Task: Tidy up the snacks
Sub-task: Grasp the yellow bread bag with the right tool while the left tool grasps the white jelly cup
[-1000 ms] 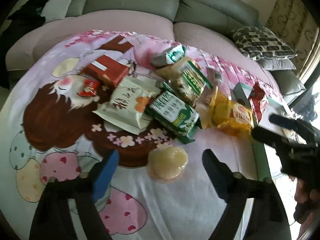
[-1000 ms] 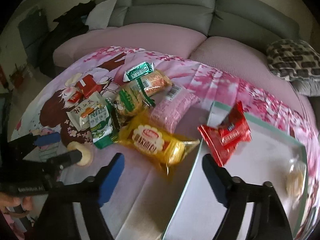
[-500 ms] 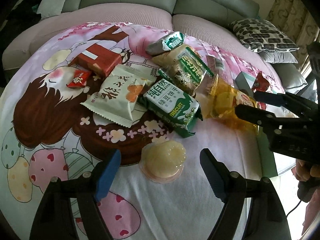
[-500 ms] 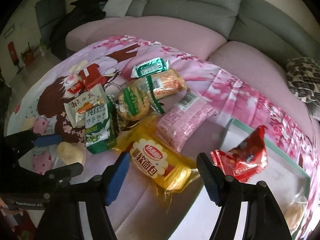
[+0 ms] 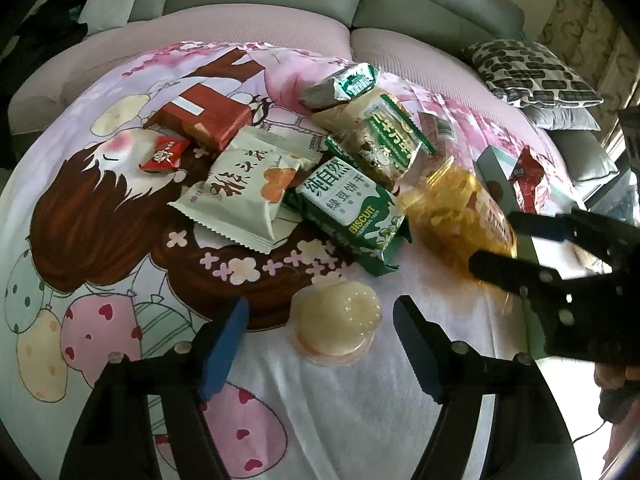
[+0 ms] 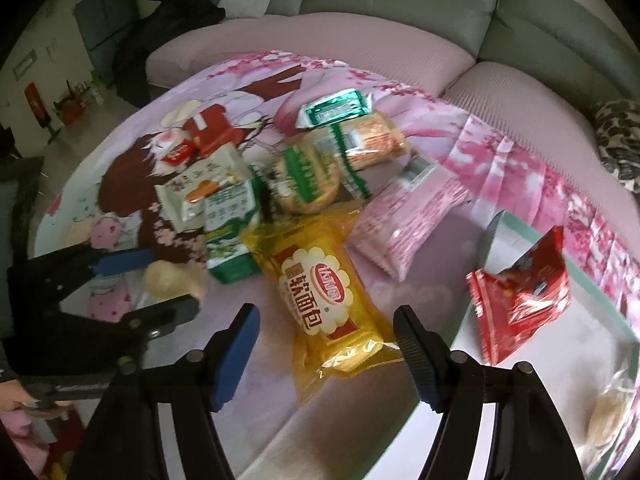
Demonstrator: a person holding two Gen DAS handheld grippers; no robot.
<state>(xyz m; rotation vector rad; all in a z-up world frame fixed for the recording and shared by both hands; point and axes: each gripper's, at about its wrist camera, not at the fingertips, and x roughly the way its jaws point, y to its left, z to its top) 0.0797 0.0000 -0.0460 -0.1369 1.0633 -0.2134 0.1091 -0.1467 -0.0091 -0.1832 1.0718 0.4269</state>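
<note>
- The left gripper [image 5: 320,316] hangs over the near, bare part of the printed cloth [image 5: 80,208], its jaws closing on either side of the pale jelly cup [image 5: 335,322]; the pads do not press on it yet. The cup sits alone, just near of the pile, so it looks like the easiest first pick.
- The snack pile lies mid-cloth: a red box [image 5: 204,120] far left, a white packet [image 5: 244,196], then a green biscuit pack [image 5: 352,216], overlapping one another, which leaves little room for fingers between them.
- The yellow bread bag [image 6: 324,304] lies at the pile's near right edge; the right gripper [image 6: 326,336] straddles its near end at a middling width, pads apart from it.
- The tray [image 6: 600,344] at right holds 1 red packet [image 6: 520,292] propped on its left rim, with much open floor, likely the snacks' destination.
</note>
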